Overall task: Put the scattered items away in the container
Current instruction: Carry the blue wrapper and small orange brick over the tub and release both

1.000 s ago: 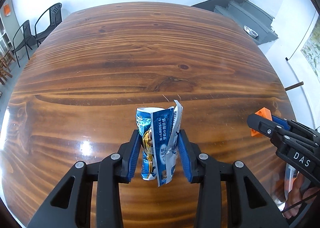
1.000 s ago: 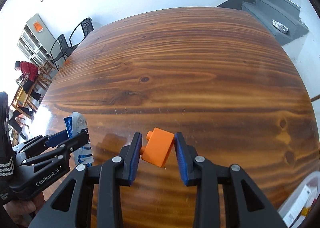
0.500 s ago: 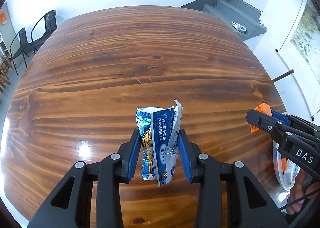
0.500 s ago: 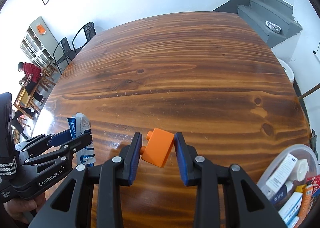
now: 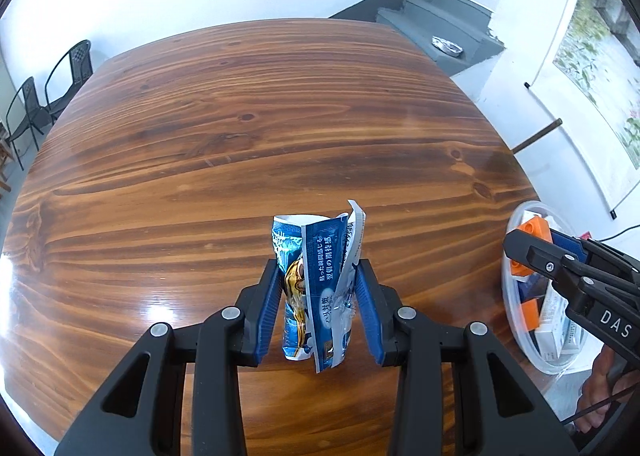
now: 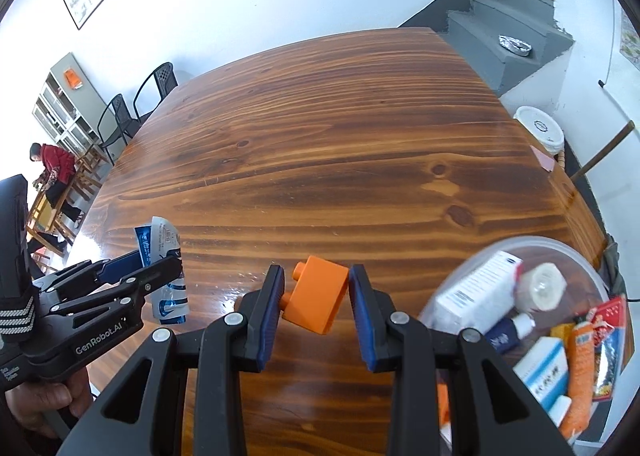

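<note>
My left gripper point(image 5: 318, 288) is shut on a crumpled blue and silver foil packet point(image 5: 320, 288), held upright above the wooden table point(image 5: 240, 136). In the right wrist view the same packet point(image 6: 162, 268) shows at the left in that gripper. My right gripper point(image 6: 316, 290) is shut on an orange toy brick point(image 6: 318, 298), which tilts between the blue pads. A clear round plastic container point(image 6: 576, 252) sits at the table's right edge, holding boxes, tubes and sachets. From the left wrist view the container point(image 5: 520, 216) lies right of the packet, partly hidden by the right gripper, whose orange brick point(image 5: 536, 226) hangs above its near rim.
The table's far edge runs past grey steps point(image 6: 516, 40) with a foil dish. Black chairs point(image 6: 132, 108) stand at the far left, and a person in red point(image 6: 52, 164) sits beyond them. A white bucket point(image 6: 538, 128) stands on the floor off the right edge.
Both grippers have travelled to the right over the table with their loads. The container, barely visible before, now fills the right side of both views.
</note>
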A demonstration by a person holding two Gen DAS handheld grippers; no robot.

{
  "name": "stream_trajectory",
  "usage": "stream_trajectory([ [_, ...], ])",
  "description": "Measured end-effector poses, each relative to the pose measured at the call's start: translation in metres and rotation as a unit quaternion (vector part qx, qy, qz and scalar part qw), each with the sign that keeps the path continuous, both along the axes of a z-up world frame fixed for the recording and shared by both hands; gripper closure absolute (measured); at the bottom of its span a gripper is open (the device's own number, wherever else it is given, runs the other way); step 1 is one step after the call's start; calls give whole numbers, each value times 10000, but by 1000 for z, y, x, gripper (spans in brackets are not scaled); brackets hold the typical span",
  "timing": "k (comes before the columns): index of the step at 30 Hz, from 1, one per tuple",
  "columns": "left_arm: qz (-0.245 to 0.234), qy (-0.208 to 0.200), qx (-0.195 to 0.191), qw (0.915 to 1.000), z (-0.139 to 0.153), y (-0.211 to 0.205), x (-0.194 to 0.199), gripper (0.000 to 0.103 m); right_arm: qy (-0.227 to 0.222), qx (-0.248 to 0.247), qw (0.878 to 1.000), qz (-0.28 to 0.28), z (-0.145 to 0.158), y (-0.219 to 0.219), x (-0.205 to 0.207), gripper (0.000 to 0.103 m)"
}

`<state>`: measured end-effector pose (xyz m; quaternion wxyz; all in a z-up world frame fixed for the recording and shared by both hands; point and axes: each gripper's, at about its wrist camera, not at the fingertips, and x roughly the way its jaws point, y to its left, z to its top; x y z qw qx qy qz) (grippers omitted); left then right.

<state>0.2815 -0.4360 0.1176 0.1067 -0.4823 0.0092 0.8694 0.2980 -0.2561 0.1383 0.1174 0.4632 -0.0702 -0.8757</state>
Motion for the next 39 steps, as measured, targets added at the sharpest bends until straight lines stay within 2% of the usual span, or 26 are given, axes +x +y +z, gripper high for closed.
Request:
stream_trajectory([
  [7,-603,65,117,9981,7,54,8,63,154,-26,9980,-611,10,60,25,66],
  [13,-1280,32,364,9911,13,101,19,63,103,-60,9935,-1133,9,113,50,66],
  [20,-1943,-49,517,9796,13,151,36,63,-48,-95,9892,-1459,-2,148,70,66],
  [28,-2255,-266,590,9721,6,182,41,62,-74,-140,9880,-1537,-8,168,75,66],
  [29,-2278,-317,603,9713,5,185,40,61,-80,-149,9881,-1532,-9,169,75,65],
  [31,-2343,-406,684,9689,6,190,39,49,-88,-156,9879,-1538,-10,170,75,65],
  [32,-2354,-382,741,9683,7,192,40,37,-98,-173,9881,-1523,-11,171,75,65],
  [33,-2356,-326,784,9681,10,192,41,29,-113,-192,9884,-1505,-11,172,75,65],
  [36,-2317,-242,793,9692,13,193,41,24,-159,-226,9887,-1473,-14,174,75,61],
  [38,-2248,-289,766,9710,11,193,38,24,-136,-241,9885,-1486,-13,176,75,51],
  [39,-2203,-316,749,9721,10,192,37,24,-123,-252,9885,-1484,-13,177,76,50],
])
